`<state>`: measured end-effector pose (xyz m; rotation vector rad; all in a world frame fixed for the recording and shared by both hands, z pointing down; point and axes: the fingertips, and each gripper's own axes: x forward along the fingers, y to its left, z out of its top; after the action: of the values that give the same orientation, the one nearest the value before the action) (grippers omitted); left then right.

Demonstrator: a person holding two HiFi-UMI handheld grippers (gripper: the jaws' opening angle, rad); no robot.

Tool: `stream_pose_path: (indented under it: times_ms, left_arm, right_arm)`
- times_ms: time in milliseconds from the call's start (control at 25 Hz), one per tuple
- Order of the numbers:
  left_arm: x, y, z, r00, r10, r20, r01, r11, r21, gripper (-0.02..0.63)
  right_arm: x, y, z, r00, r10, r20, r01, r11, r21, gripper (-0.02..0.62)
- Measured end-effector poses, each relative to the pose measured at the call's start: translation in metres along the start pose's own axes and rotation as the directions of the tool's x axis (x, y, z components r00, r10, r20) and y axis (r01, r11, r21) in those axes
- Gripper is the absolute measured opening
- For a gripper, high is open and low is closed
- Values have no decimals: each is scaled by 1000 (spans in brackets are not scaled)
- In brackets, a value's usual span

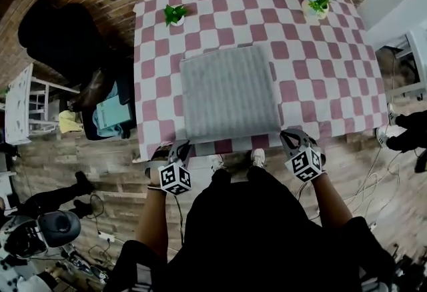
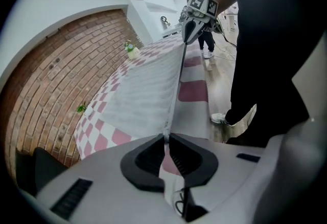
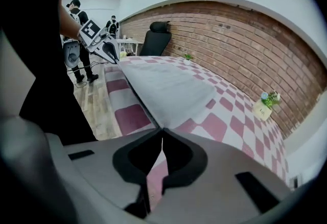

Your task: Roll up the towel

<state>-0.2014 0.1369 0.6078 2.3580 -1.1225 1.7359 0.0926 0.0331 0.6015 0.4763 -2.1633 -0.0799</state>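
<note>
Grey ribbed towel (image 1: 230,92) — unrolled, spread flat on checked tablecloth (image 1: 313,77), near edge taut at front.

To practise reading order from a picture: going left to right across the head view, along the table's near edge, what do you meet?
left gripper → grey towel → right gripper

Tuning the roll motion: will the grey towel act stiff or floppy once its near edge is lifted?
Likely floppy: the towel lies flat, and its near edge is a thin line between the left gripper and right gripper, jaws shut on its corners. Probably light, being that thin. Its ribbed surface may drag the loose tablecloth along.
</note>
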Motion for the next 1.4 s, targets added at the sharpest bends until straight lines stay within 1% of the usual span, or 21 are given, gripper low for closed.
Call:
stream_pose_path:
  times_ms: [120,200,320,400,480,600,720,800,880,1040,1160,1400]
  left_arm:
    - [-5,-27,-2,999,-32,1,32,999,-7,31]
    - [-8,-39,-1,999,-42,9,43,999,-28,31]
    - [-15,-42,-2,999,-28,22,30,996,-80,32]
    - [-19,-36,0,1000,-2,25,4,996,-91,32]
    - [-23,-26,3,999,28,33,-24,994,-107,33]
    - [-26,-8,7,996,77,47,-69,986,-154,34]
    - [-28,7,10,991,124,50,-112,975,-193,34]
    - [-26,21,12,987,155,39,-145,971,-191,35]
    - [-20,38,14,983,181,22,-175,968,-180,35]
    - [-12,75,18,975,220,17,-213,959,-185,34]
    - [-7,99,23,971,236,20,-228,955,-189,35]
    - [13,145,33,970,242,9,-236,955,-181,35]
  right_arm:
    - [-7,15,-16,999,33,-12,-32,999,21,5]
    - [-15,24,-23,999,48,-2,-48,998,32,5]
    - [-22,31,-21,998,50,44,-52,998,30,5]
    - [-26,27,-15,997,32,72,-35,999,36,5]
    - [-28,20,-6,993,18,114,-23,999,37,5]
    - [-31,7,7,989,-4,150,-1,999,32,5]
    - [-28,-7,19,983,-30,180,19,998,61,5]
    - [-25,-20,33,973,-52,225,30,995,98,6]
    - [-20,-34,47,962,-73,262,45,993,112,6]
    - [-8,-61,69,953,-103,287,88,994,64,6]
    - [1,-82,78,955,-112,274,108,994,28,6]
    - [25,-121,94,957,-101,272,110,994,-16,5]
